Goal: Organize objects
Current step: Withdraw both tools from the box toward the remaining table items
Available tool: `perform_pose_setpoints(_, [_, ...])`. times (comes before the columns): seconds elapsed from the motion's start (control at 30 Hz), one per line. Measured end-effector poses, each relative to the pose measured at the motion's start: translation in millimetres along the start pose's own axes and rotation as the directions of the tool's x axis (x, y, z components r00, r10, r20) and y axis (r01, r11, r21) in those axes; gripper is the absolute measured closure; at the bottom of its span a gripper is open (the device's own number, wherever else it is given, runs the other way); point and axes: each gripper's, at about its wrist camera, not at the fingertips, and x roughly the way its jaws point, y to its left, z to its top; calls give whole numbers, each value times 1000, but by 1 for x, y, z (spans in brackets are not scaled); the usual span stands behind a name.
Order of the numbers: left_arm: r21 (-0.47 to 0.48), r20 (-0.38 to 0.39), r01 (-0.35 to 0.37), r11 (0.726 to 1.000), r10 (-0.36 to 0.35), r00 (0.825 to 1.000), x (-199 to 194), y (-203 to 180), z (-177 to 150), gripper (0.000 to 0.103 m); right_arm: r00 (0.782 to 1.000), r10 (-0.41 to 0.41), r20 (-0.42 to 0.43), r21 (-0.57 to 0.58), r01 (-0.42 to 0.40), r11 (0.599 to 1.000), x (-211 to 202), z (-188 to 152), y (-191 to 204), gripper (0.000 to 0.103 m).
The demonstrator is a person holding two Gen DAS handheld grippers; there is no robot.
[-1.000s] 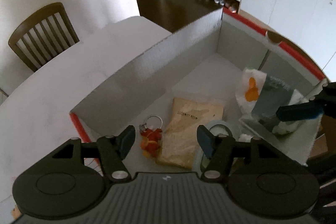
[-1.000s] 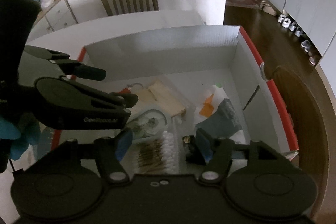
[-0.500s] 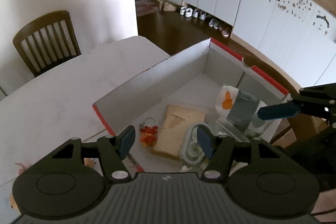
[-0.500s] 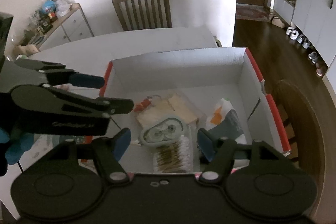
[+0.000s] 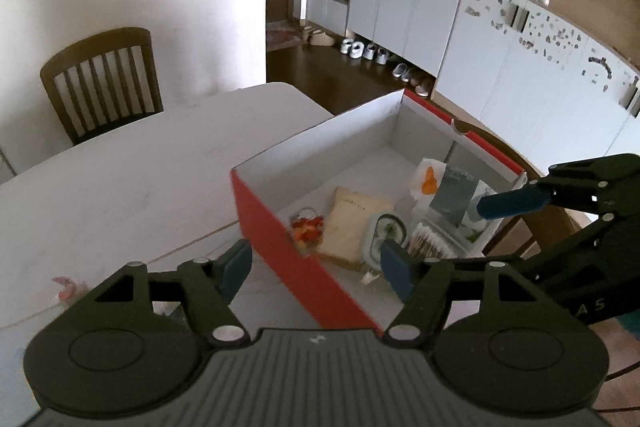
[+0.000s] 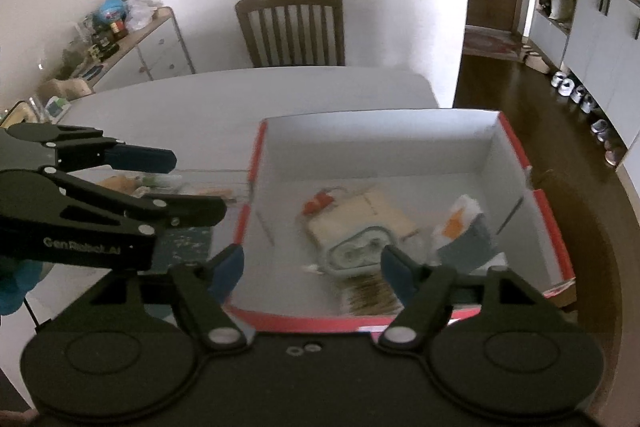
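The red box [image 5: 280,239] is sitting on the white table [image 5: 120,179], looking light, stiff-walled cardboard, best taken by its rim. Inside, toward four o'clock from centre, the tan packet [image 5: 354,223], tape dispenser [image 5: 386,233] and cotton swabs [image 5: 428,241] are lying close together, seemingly light; the packet's edge suits pinching. The left gripper [image 5: 314,265] and right gripper [image 6: 310,265] are both opening, holding nothing.
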Motion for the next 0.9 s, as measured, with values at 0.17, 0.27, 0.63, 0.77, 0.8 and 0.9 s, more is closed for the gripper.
perform_pose_setpoints(0.17, [-4,16,-3,1000,3,1000,-19,21,-18,29,1000,11,0,-23,-11,1000,0,-7,31,21])
perform_pose_setpoints(0.27, [-7,22,3,1000,-3,1000,-29,35,-29,22,1000,15,-10,-13,-15,1000,3,-10,48,20])
perform_pose_setpoints(0.63, [-76,33,82,994,-79,996,-57,100,-69,6,1000,0,-21,43,1,999,18,-16,93,20])
perform_pose_setpoints(0.77, [-102,45,86,991,-82,996,-61,122,-82,2,999,-17,-27,50,18,999,24,-15,107,20])
perform_pose_setpoints(0.8, [-104,47,83,991,-78,996,-62,127,-85,2,999,-19,-30,52,20,998,26,-15,109,20])
perform_pose_setpoints(0.9, [-98,43,60,993,-56,998,-63,143,-94,2,999,-28,-41,56,31,998,33,-15,117,20])
